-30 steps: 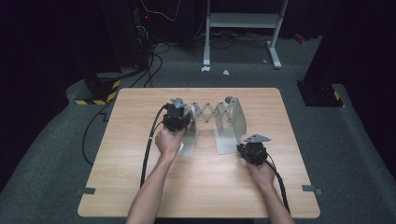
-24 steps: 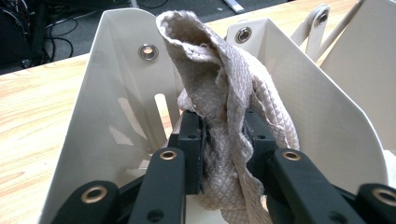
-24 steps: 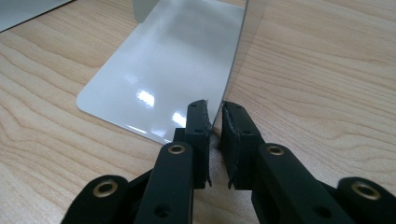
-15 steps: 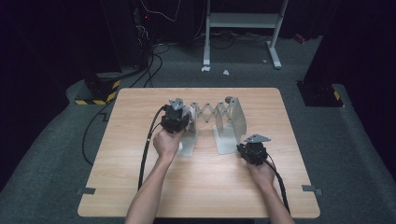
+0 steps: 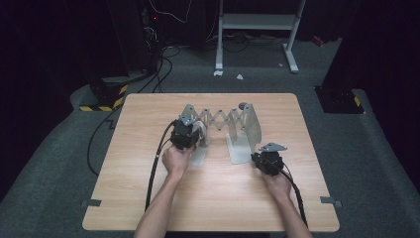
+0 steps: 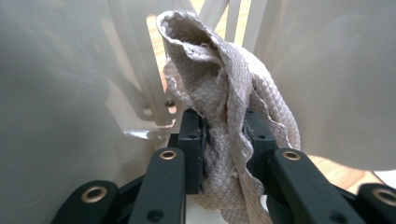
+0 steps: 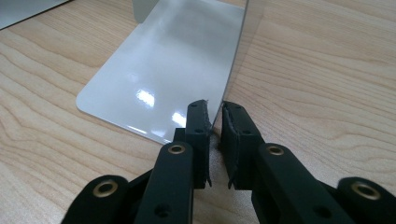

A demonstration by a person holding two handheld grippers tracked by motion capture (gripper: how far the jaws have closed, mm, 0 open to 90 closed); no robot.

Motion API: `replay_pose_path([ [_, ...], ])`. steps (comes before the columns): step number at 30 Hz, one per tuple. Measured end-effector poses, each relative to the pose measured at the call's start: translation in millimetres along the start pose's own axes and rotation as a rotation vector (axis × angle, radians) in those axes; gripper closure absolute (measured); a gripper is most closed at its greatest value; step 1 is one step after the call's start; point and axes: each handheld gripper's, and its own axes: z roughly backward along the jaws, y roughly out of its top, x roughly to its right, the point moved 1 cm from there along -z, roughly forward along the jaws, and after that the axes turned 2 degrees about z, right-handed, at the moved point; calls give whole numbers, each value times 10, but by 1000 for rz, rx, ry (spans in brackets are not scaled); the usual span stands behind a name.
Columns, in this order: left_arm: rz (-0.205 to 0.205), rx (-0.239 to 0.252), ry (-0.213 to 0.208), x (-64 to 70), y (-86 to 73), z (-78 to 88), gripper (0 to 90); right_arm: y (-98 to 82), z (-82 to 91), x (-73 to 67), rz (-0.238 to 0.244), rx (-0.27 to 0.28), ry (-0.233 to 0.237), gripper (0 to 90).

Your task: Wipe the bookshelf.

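- The cloth (image 6: 224, 116), a crumpled grey waffle-weave rag, is pinched between the narrow jaws of the left gripper (image 6: 223, 140); it fills the centre of the left gripper view, standing up between the pale metal plates of the expanding rack (image 5: 218, 119).
- In the high view the left gripper (image 5: 185, 136) sits at centre-left of the table (image 5: 148, 198), pressed in against the rack's left end plate (image 5: 190, 124), with the cloth showing as a pale fold just beside it.
- The right gripper (image 7: 214, 116) has its jaws nearly closed on the thin upright edge of the right end plate (image 7: 177, 70), steadying it; in the high view the right gripper (image 5: 267, 161) lies at lower right of the rack.
- Risk, as I judge it: the loose cloth could snag on the scissor links (image 5: 223, 118), or the wiping push could fold the rack up if the right-hand grip slips off that slim edge.
- Hard to tell: how firmly the right pads bite, and which surface the cloth touches, since the plates are blurred and close.
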Motion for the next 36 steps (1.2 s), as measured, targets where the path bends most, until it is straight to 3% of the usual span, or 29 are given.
replay_pose_path([
  [9,7,-14,0,-9,-69,-32,736,0,0,1,4,1,1,813],
  [18,2,29,7,-18,11,126,735,0,1,-1,4,1,2,814],
  [36,-20,70,-1,-23,97,384,735,0,1,-1,4,1,3,814],
])
